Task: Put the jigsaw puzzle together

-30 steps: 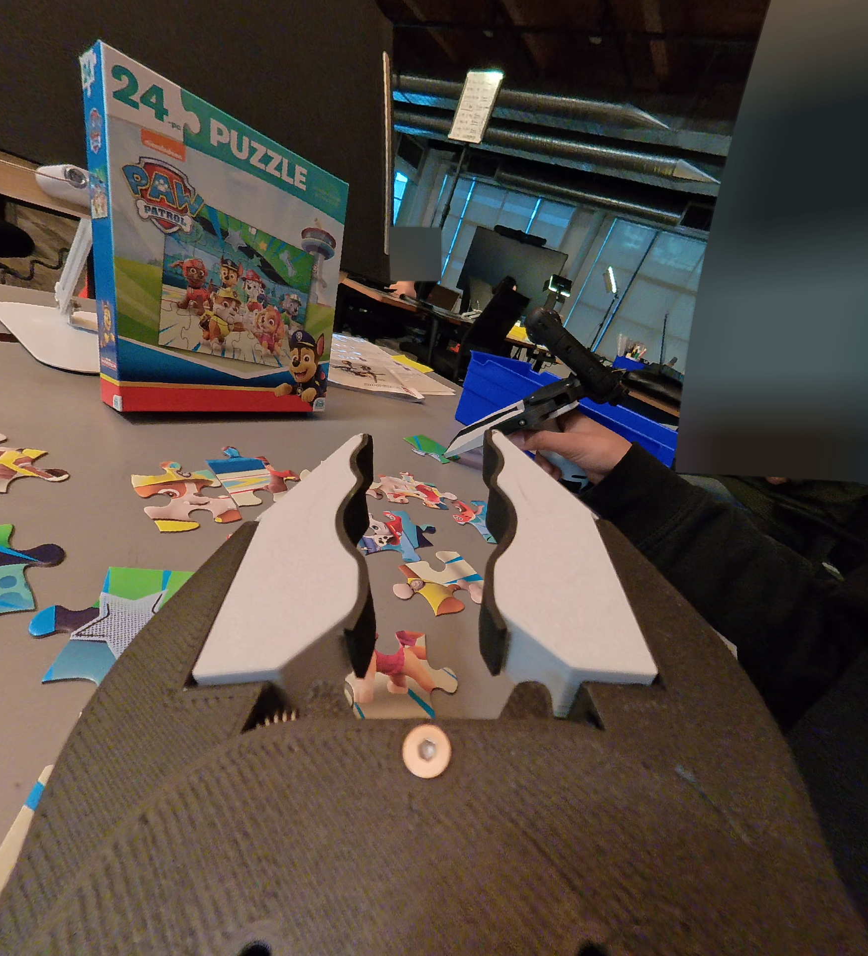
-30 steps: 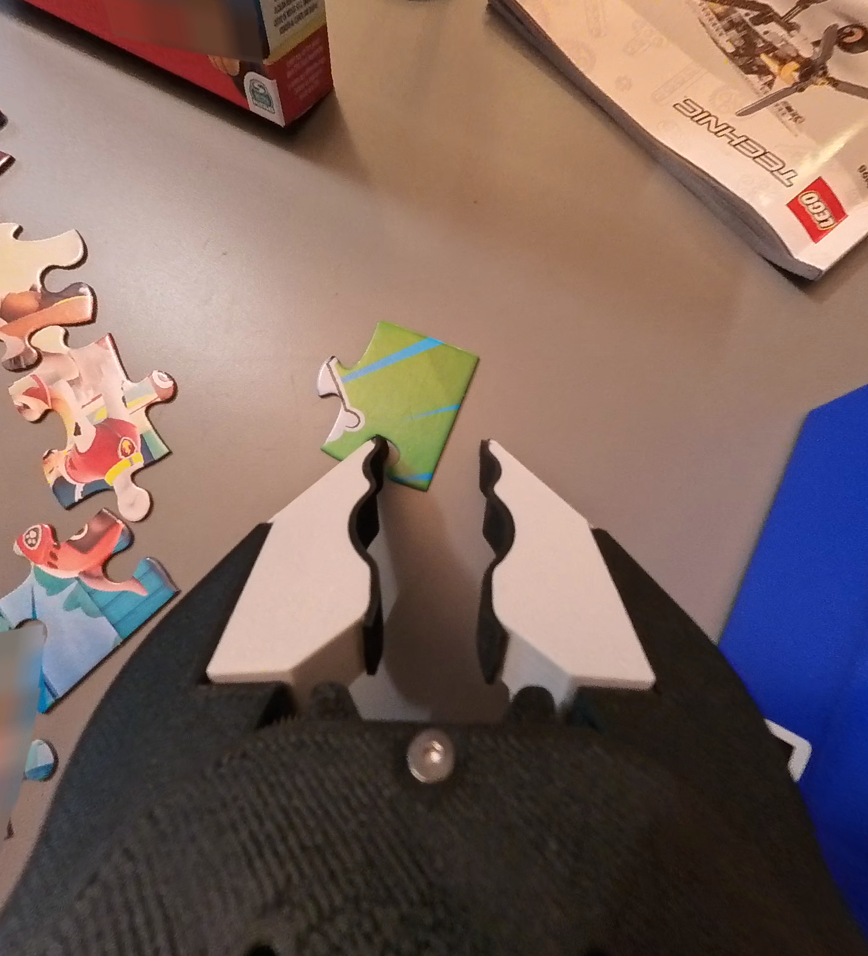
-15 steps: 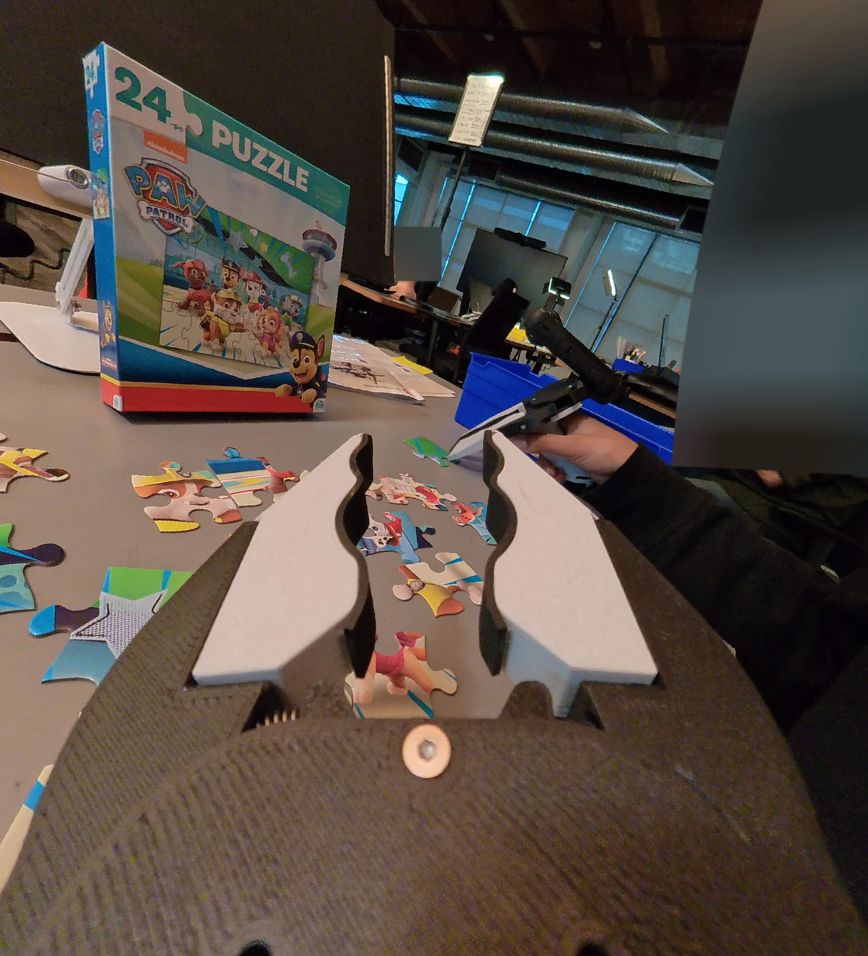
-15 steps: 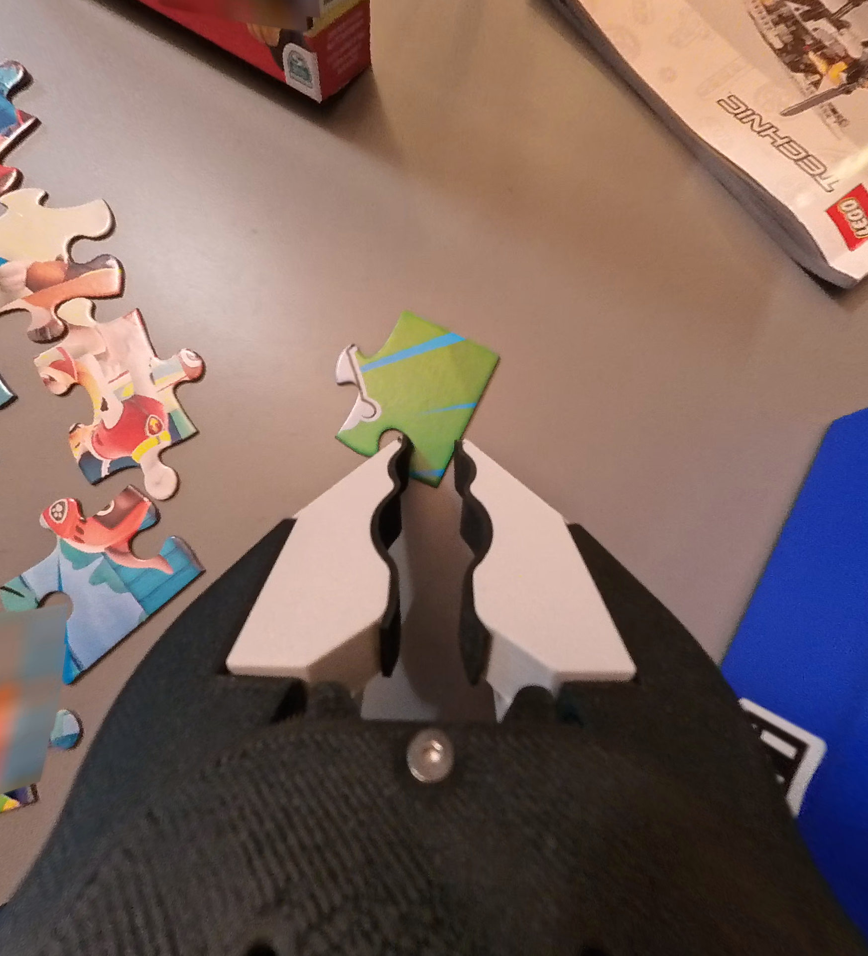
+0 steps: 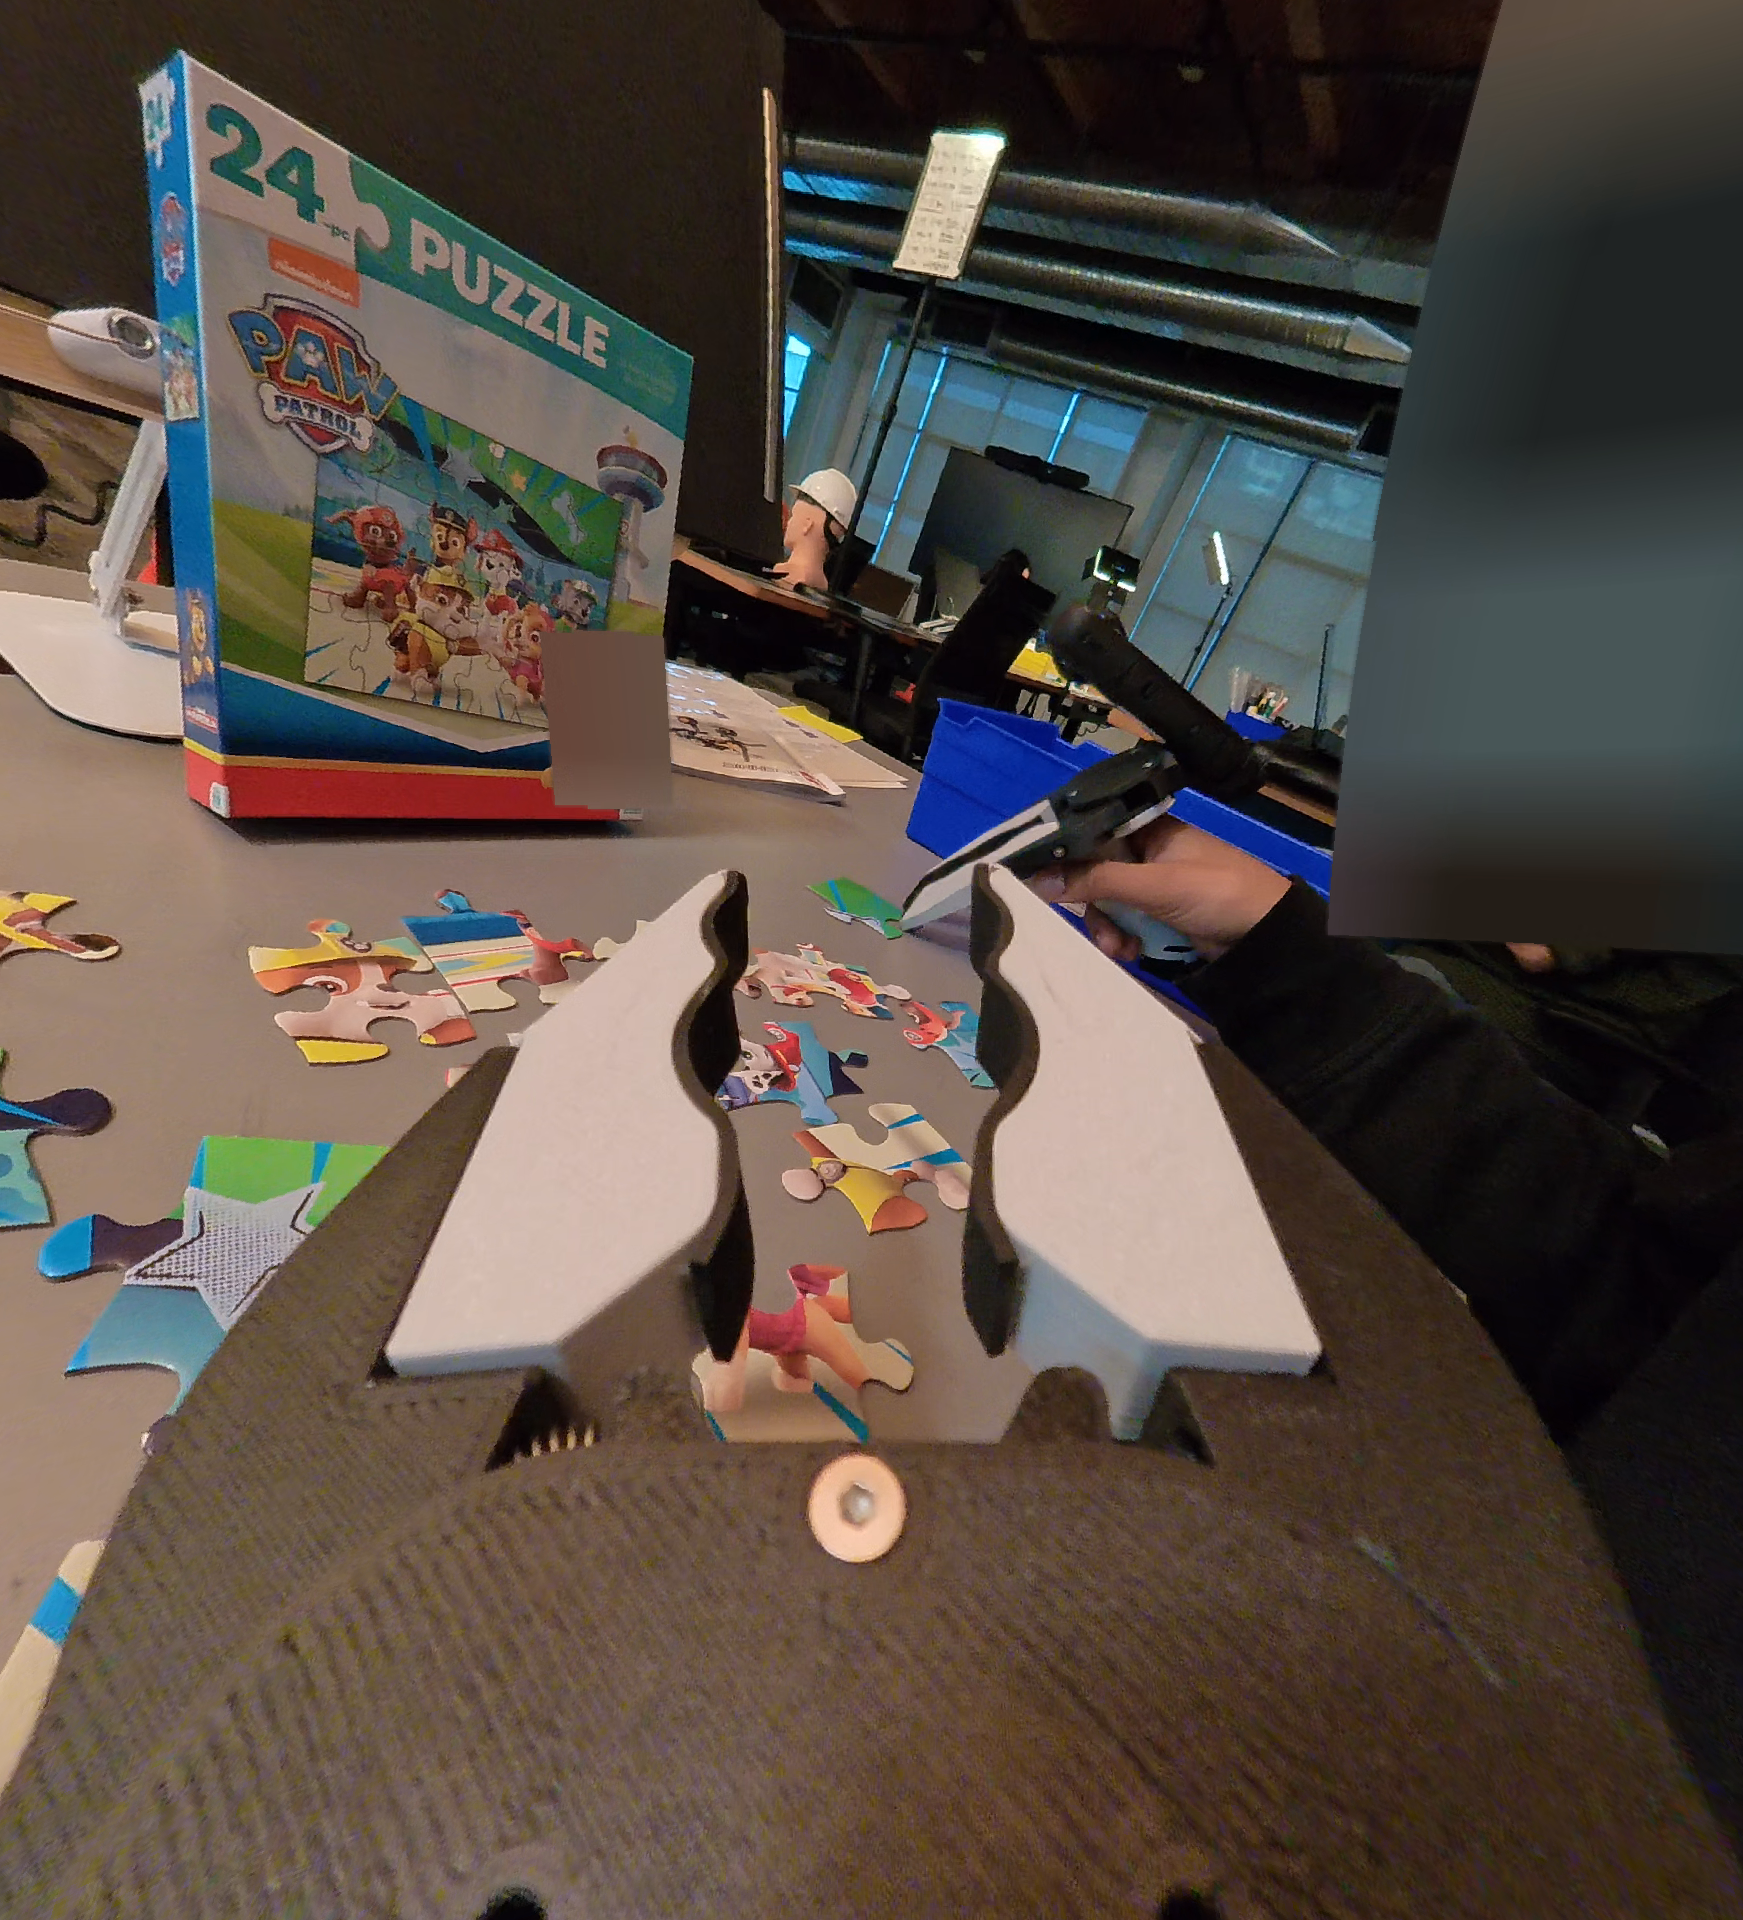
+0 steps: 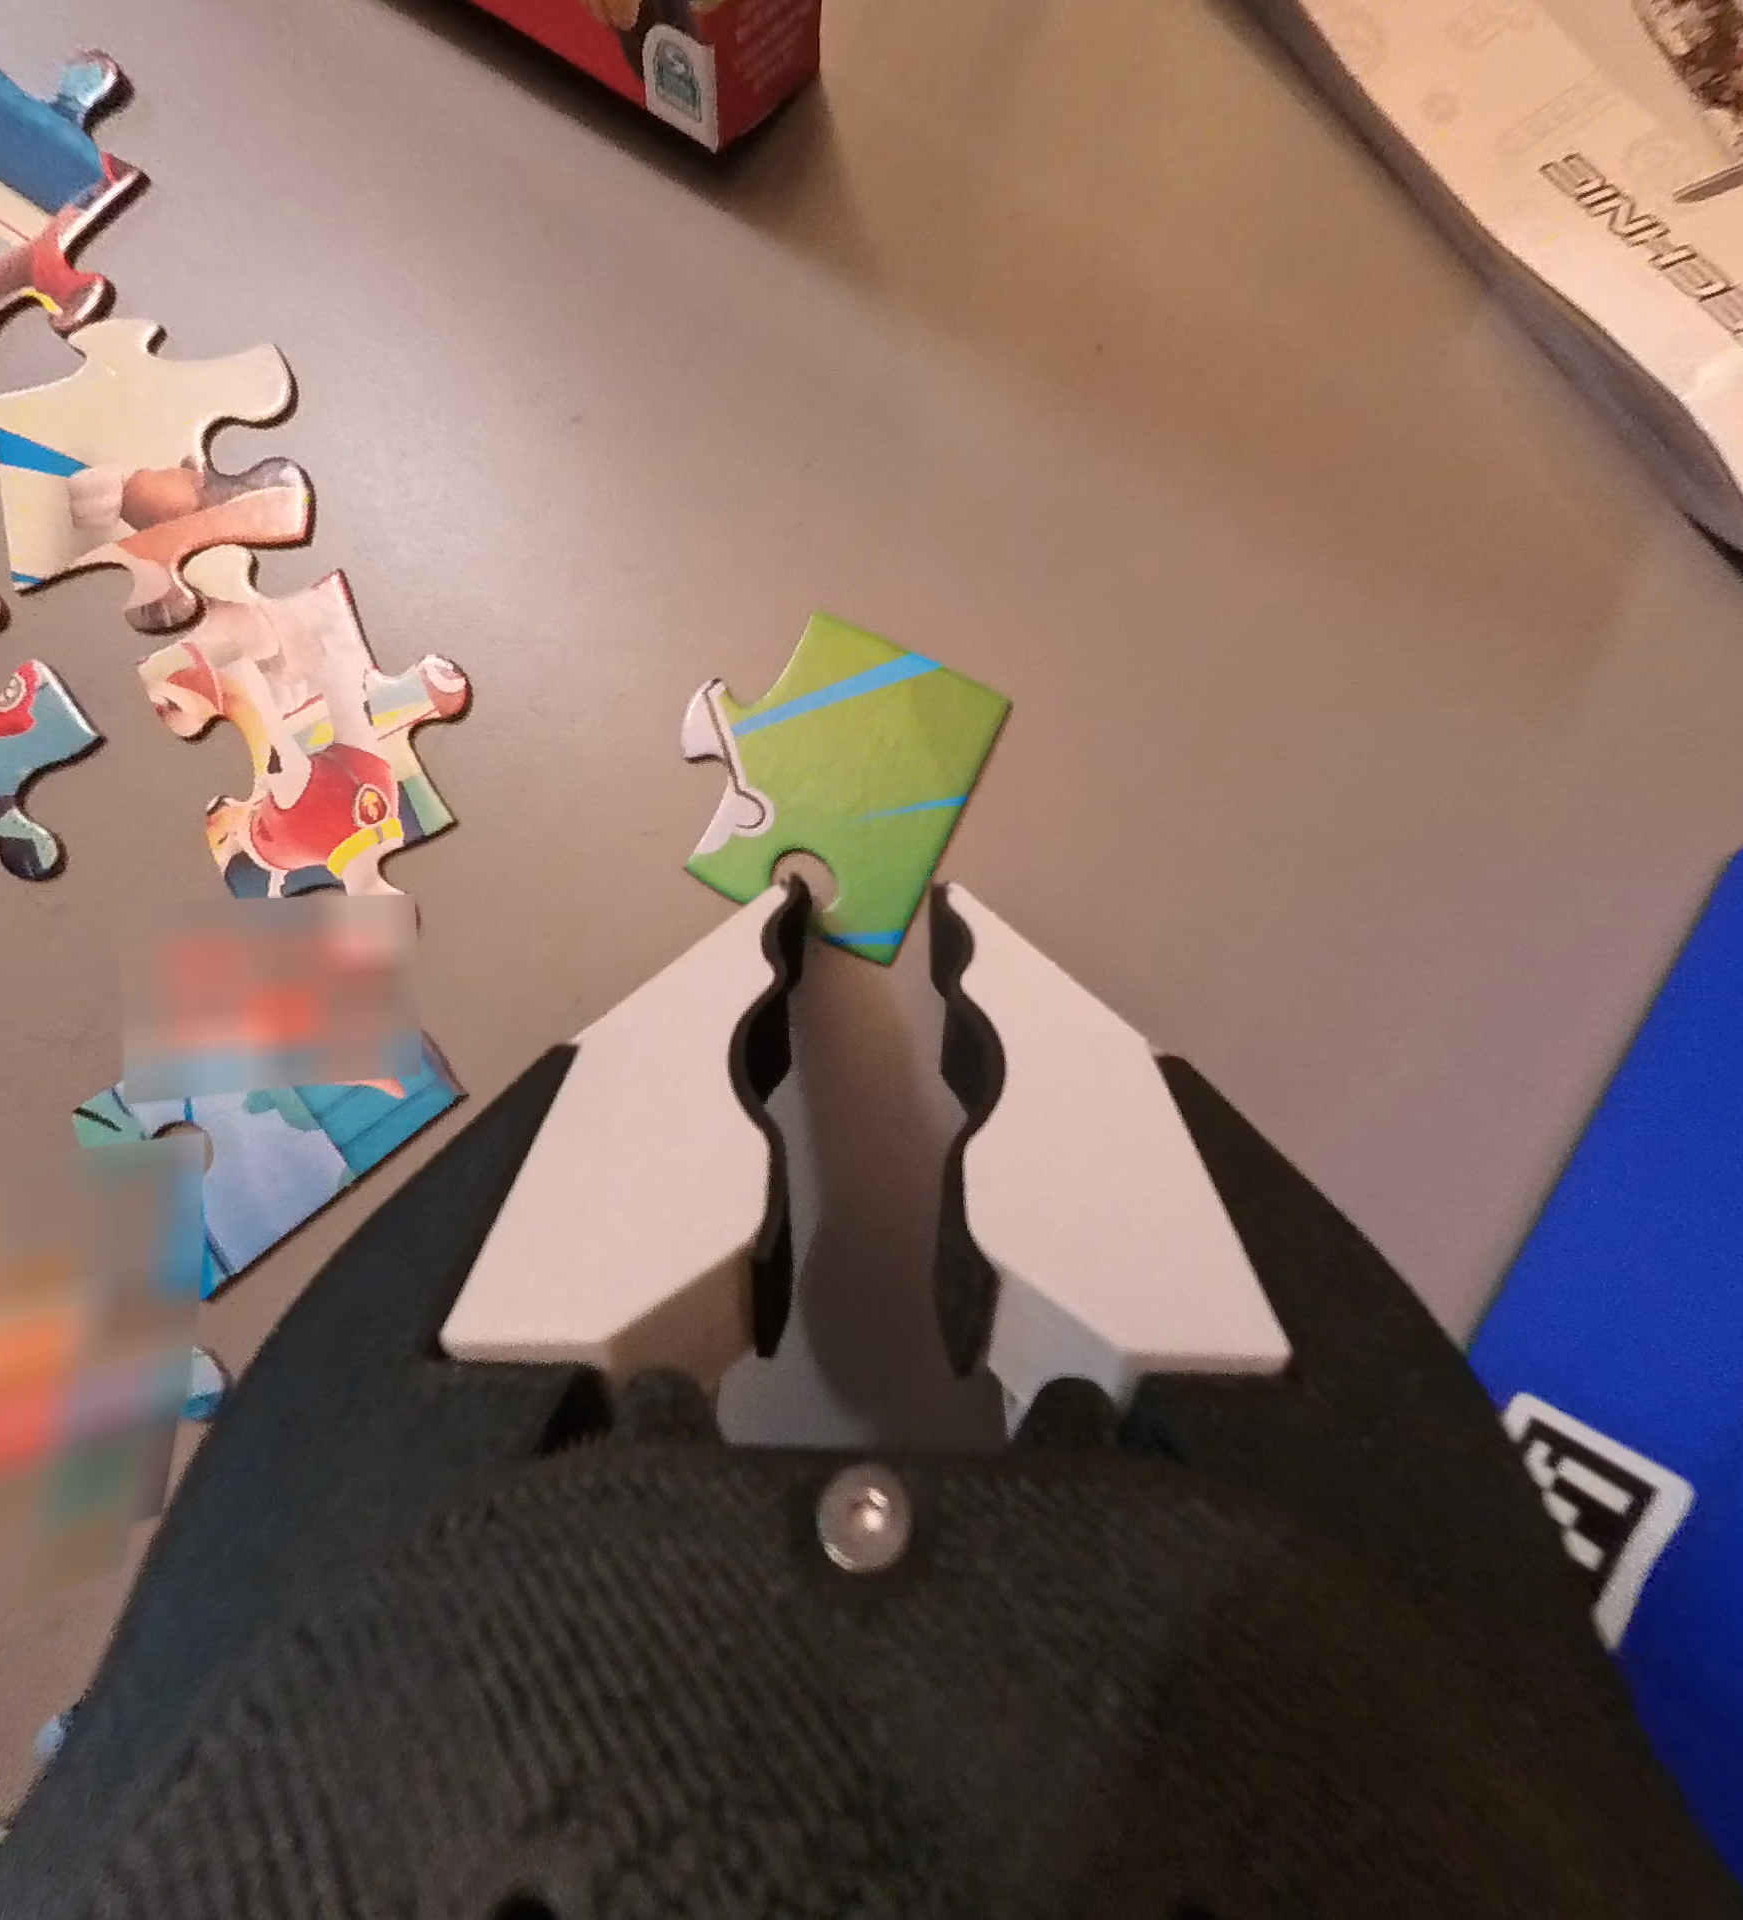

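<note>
A green puzzle piece [image 6: 846, 769] with blue stripes lies flat on the grey table [image 6: 1158, 520]. My right gripper [image 6: 869, 894] is open, its tips down at the piece's near corner. The left fingertip [image 6: 789, 904] is at the piece's round notch, and the right fingertip [image 6: 950, 904] stands clear of its edge. The left wrist view shows the right gripper [image 5: 914, 914], held by a hand, touching the green piece [image 5: 851, 899]. My left gripper [image 5: 859, 883] is open and empty above several loose picture pieces [image 5: 877, 1164].
A puzzle box [image 5: 410, 499] stands upright at the back. A printed booklet [image 6: 1573, 208] lies beyond the green piece, and a blue bin [image 6: 1677, 1195] is to its right. More pieces [image 6: 306, 748] lie to the left. A white lamp base [image 5: 67, 665] is far left. Across from one pair of fingers to the other is roughly 30 cm.
My right jaws narrowed around the green piece's corner, then widened again. The piece stayed on the table and turned slightly. My left gripper has not moved.
</note>
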